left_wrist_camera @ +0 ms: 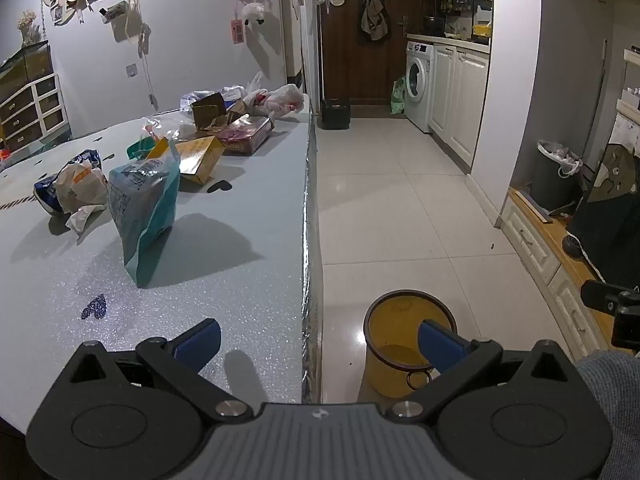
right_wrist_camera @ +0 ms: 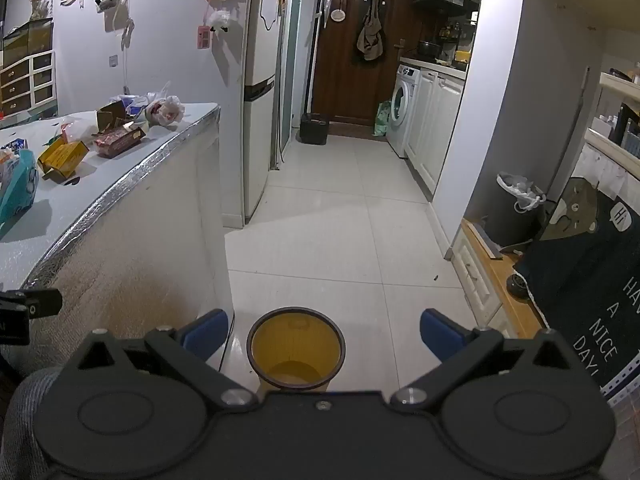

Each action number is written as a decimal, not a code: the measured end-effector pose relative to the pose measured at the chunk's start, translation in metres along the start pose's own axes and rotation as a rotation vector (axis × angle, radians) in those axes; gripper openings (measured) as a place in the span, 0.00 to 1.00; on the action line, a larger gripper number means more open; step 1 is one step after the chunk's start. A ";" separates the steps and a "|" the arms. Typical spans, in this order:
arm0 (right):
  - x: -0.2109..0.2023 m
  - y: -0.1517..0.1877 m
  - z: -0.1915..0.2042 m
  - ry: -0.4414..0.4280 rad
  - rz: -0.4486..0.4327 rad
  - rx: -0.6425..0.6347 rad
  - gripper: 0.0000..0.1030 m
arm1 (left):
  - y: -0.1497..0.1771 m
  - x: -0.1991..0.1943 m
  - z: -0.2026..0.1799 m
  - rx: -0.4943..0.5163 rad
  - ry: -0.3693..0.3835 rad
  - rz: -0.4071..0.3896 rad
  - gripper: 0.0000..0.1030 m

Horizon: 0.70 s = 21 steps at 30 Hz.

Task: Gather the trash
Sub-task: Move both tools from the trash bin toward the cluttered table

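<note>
While both sets of tongs stand released and empty, left tongs point(left_wrist_camera: 318, 338) hang over the bench point(left_wrist_camera: 240, 280) edge; right tongs point(right_wrist_camera: 323, 334) hang above the yellow bin point(right_wrist_camera: 296, 346) on the floor beside the bench. Trash lies on the bench: teal bag point(left_wrist_camera: 142, 208), yellow box point(left_wrist_camera: 198, 158), crumpled wrappers point(left_wrist_camera: 76, 188), red box point(left_wrist_camera: 246, 134), far pile point(left_wrist_camera: 240, 102).

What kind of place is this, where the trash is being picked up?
Most likely a small home apartment, its kitchen opening off a tiled hallway. A washing machine sits under white cabinets, a fridge stands by the littered table, and a yellow wastebasket waits on the floor.
</note>
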State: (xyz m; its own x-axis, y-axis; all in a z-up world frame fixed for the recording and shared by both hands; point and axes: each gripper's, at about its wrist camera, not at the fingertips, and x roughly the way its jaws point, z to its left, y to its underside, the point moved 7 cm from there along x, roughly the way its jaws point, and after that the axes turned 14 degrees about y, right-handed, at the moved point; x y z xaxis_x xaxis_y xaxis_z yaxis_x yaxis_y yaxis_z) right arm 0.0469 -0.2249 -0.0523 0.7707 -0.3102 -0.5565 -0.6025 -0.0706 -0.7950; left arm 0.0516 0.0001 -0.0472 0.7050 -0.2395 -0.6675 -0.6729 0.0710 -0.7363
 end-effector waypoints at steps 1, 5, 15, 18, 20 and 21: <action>0.000 0.000 0.001 0.000 0.000 0.000 1.00 | 0.000 0.000 0.000 0.002 -0.002 -0.002 1.00; 0.000 0.000 0.001 -0.003 -0.004 -0.001 1.00 | -0.001 0.000 0.000 0.000 0.001 -0.009 1.00; -0.002 -0.013 0.009 -0.044 -0.068 0.000 1.00 | -0.011 -0.006 0.013 0.013 -0.039 -0.049 1.00; -0.001 -0.020 0.018 -0.094 -0.104 -0.012 1.00 | -0.015 -0.010 0.026 0.011 -0.059 -0.072 1.00; 0.002 -0.024 0.024 -0.131 -0.121 -0.016 1.00 | -0.018 -0.013 0.037 0.006 -0.075 -0.080 1.00; 0.003 -0.028 0.028 -0.149 -0.140 -0.010 1.00 | -0.019 -0.014 0.042 0.003 -0.082 -0.084 1.00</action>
State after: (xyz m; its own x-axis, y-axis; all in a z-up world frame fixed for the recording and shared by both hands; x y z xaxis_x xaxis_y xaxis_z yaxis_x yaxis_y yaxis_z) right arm 0.0715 -0.1976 -0.0379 0.8690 -0.1527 -0.4706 -0.4884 -0.1134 -0.8652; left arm 0.0638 0.0426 -0.0287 0.7751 -0.1647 -0.6099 -0.6098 0.0574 -0.7905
